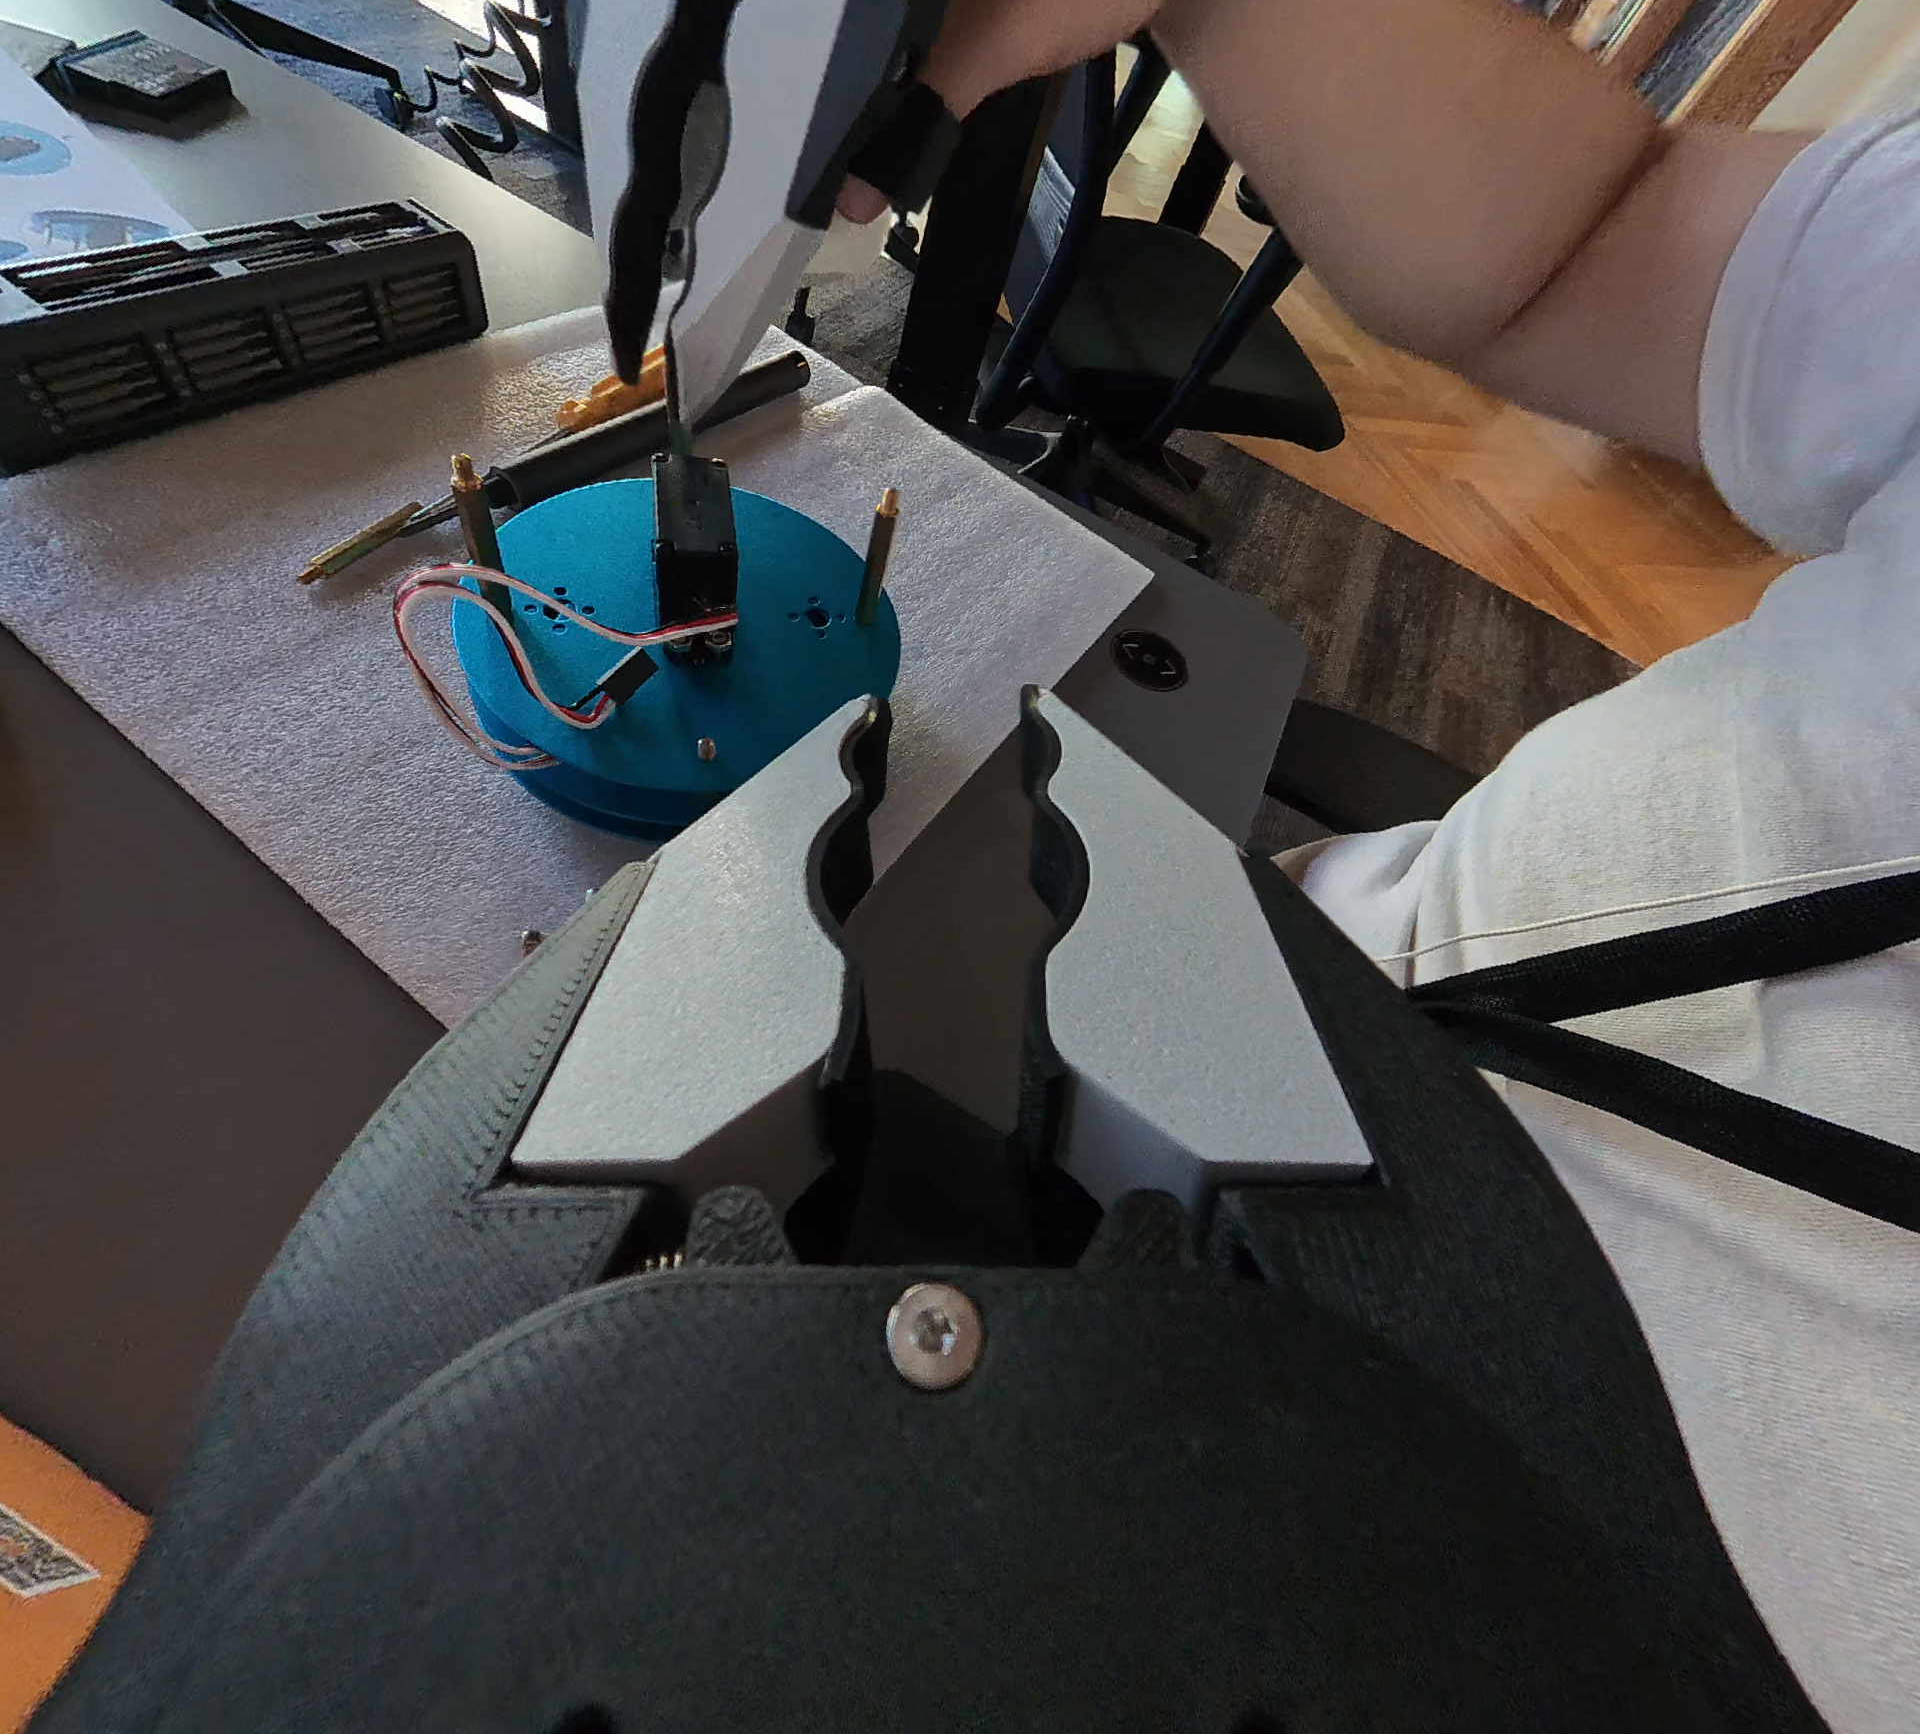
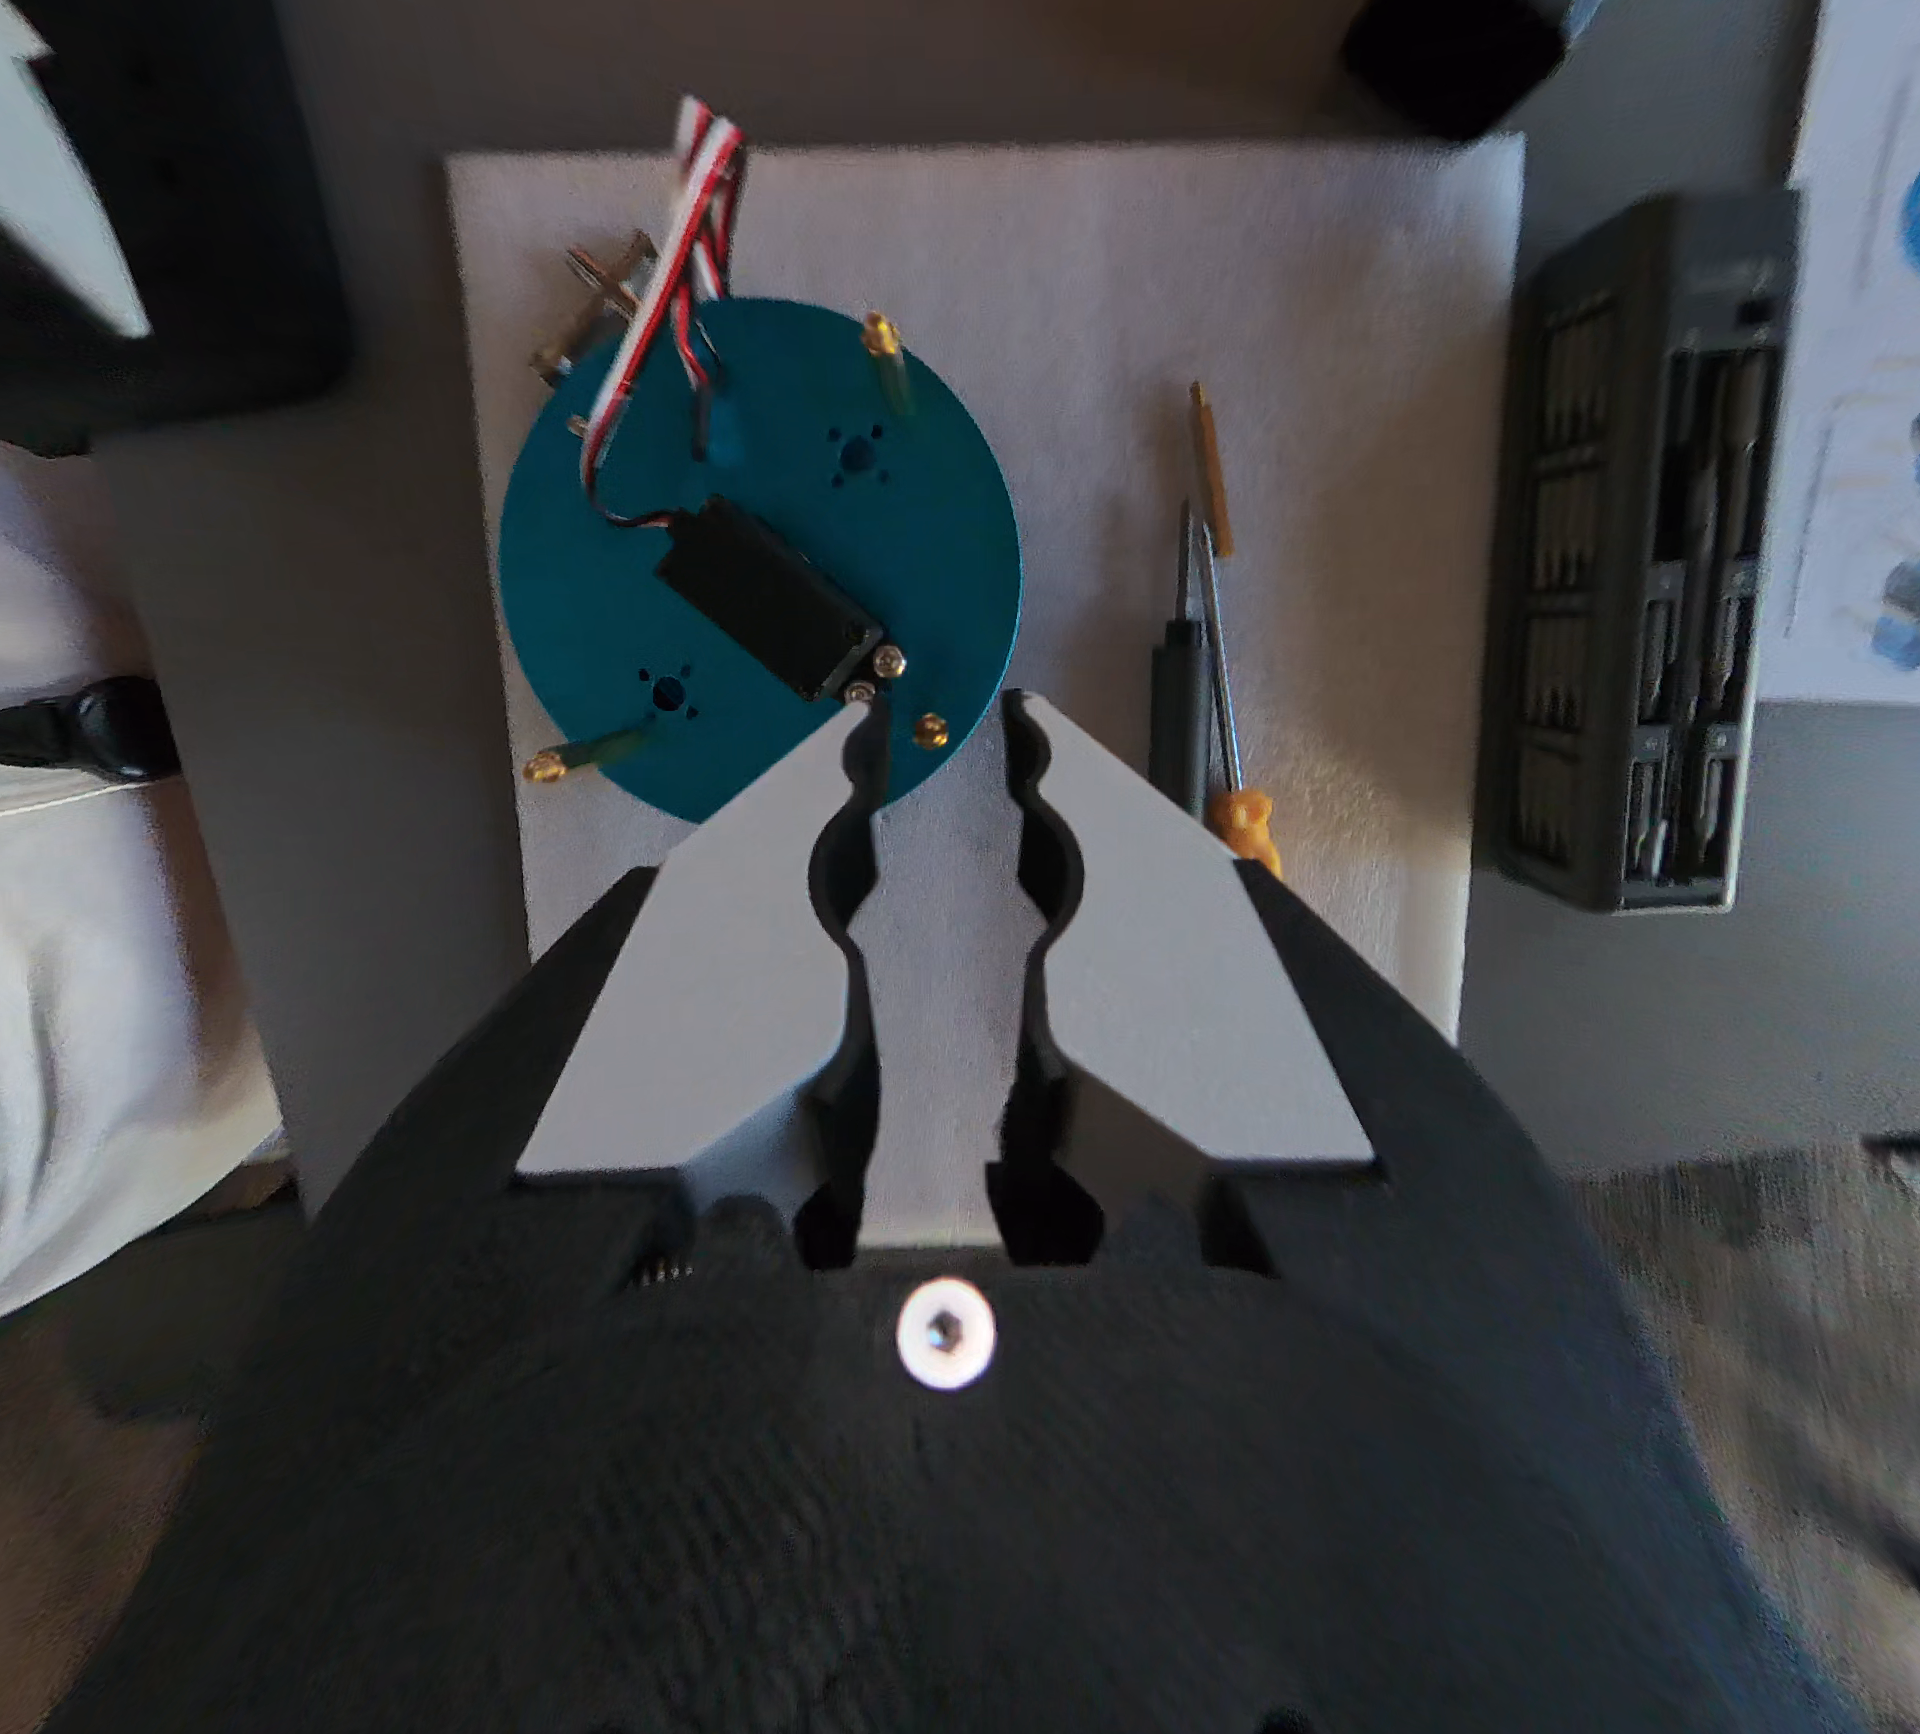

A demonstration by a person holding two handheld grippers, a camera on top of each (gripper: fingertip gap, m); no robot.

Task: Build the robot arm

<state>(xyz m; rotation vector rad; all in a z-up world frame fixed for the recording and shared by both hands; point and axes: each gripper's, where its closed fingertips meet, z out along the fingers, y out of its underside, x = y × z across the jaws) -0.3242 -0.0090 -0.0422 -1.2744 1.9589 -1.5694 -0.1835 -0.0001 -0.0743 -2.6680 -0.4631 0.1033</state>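
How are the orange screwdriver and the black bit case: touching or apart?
Apart. Right wrist view: bare white mat lies between orange screwdriver and black bit case.

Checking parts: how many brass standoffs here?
3 standoffs: two upright on the blue disc, one loose on the white mat. A brass tip beside the servo may be a fourth.

Servo (image 2: 771, 595) on disc (image 2: 582, 604), disc on foam sheet (image 2: 1143, 313), screwdrivers (image 2: 1195, 676) right of disc, bit case (image 2: 1631, 562) further right
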